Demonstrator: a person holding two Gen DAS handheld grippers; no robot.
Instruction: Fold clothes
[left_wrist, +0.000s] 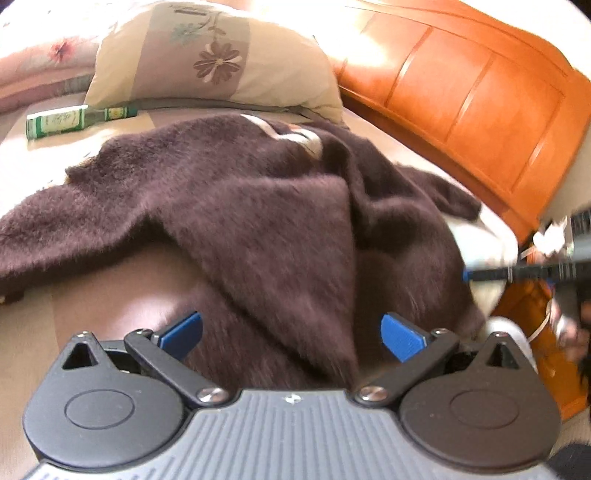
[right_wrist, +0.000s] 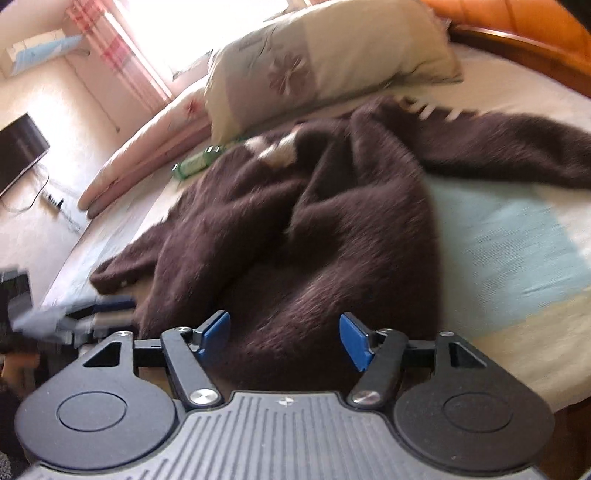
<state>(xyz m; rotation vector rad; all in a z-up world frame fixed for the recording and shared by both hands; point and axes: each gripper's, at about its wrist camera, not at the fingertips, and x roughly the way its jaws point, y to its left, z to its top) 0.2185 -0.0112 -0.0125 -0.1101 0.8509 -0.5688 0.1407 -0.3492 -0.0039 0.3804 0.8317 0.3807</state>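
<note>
A dark brown fuzzy sweater (left_wrist: 258, 206) lies crumpled on the bed, with a pale label at its collar (left_wrist: 295, 136). My left gripper (left_wrist: 291, 334) hovers over the sweater's near hem, open, its blue pads spread wide with fabric below them. In the right wrist view the same sweater (right_wrist: 314, 229) spreads out with one sleeve (right_wrist: 517, 147) reaching right. My right gripper (right_wrist: 284, 334) stands open just above the garment's near edge, nothing pinched between its pads. The right gripper's dark body (left_wrist: 546, 273) shows blurred at the right of the left wrist view.
A floral pillow (left_wrist: 218, 55) lies behind the sweater against an orange wooden headboard (left_wrist: 480, 96). A green bottle (left_wrist: 74, 120) rests on the bedsheet (right_wrist: 517, 258) near the pillow. A dark screen (right_wrist: 18, 151) hangs on the left wall. The bed's edge is close at right.
</note>
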